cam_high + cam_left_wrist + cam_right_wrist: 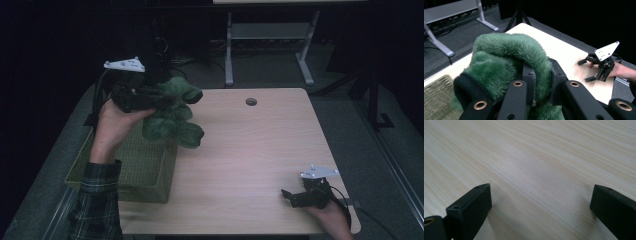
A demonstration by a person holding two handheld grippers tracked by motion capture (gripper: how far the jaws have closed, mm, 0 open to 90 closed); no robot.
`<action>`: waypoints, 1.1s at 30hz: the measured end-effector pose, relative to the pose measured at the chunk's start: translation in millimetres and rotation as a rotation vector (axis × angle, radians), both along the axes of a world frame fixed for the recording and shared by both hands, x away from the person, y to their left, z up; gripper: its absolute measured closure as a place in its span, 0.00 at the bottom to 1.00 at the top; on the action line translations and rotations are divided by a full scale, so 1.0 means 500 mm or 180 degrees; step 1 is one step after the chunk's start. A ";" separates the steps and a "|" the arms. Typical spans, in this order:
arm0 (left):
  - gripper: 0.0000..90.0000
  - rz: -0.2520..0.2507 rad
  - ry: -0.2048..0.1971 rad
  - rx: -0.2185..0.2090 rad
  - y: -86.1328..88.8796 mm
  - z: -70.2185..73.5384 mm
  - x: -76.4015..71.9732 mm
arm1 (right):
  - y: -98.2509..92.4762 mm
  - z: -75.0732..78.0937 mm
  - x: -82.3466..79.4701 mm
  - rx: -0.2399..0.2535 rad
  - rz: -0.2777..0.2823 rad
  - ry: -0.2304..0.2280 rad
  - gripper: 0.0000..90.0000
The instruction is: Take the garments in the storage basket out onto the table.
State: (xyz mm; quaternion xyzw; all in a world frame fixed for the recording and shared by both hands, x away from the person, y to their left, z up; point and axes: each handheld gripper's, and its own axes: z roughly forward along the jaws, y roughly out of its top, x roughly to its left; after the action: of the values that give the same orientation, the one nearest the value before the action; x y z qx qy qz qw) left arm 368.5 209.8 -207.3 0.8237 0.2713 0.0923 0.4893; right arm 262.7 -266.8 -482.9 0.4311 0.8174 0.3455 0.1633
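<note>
My left gripper (150, 97) is clamped on a green plush toy (172, 117). In the left gripper view the two black jaws squeeze a thick fold of the green plush toy (506, 65) between them, the fur bulging up and over the pads (528, 76), and a dark cuff-like end of the toy sits low at the left of that view. From above, I hold the toy in the air over the far right corner of the green woven basket (135, 165), which stands at the left edge of the wooden table (250, 150). The toy's soft lobes hang down just past the basket's right rim, above the tabletop; I cannot tell whether the lowest lobe touches the rim. My left hand (112, 125) wraps the gripper's body from below, above the basket's far side, and a plaid sleeve (97, 200) runs along the basket's left side.

My right gripper (295, 196) rests well away from the basket, at the near right corner of the table, its jaws pointing back toward the basket. In the right gripper view the two fingers (470, 207) stand wide apart with bare wood grain between them and nothing held. The left gripper view shows that right gripper (590, 71) farther off on the tabletop, spread the same way.
</note>
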 end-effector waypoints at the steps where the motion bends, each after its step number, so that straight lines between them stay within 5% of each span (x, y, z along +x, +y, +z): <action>1: 0.87 -0.0017 -0.0002 -0.0002 -0.006 0.000 0.001 | 0.000 0.000 0.000 -0.0001 -0.0001 0.0001 0.04; 10: 0.87 -0.0208 -0.0008 -0.0005 -0.073 -0.015 0.002 | 0.001 0.000 0.000 0.0010 -0.0007 0.0012 0.04; 16: 0.87 -0.0260 -0.0139 -0.0107 -0.116 -0.035 -0.005 | 0.001 0.000 -0.001 0.0014 -0.0010 0.0015 0.04; 33: 0.87 -0.0433 -0.0045 -0.0076 -0.226 -0.104 -0.010 | 0.001 0.000 -0.001 0.0009 -0.0010 0.0018 0.04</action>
State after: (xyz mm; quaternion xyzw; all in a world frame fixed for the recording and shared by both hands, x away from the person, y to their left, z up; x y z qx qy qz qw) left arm 363.4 96.8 -259.5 0.8337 0.2123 0.0614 0.5061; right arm 262.3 -266.5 -482.7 0.4336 0.8167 0.3452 0.1609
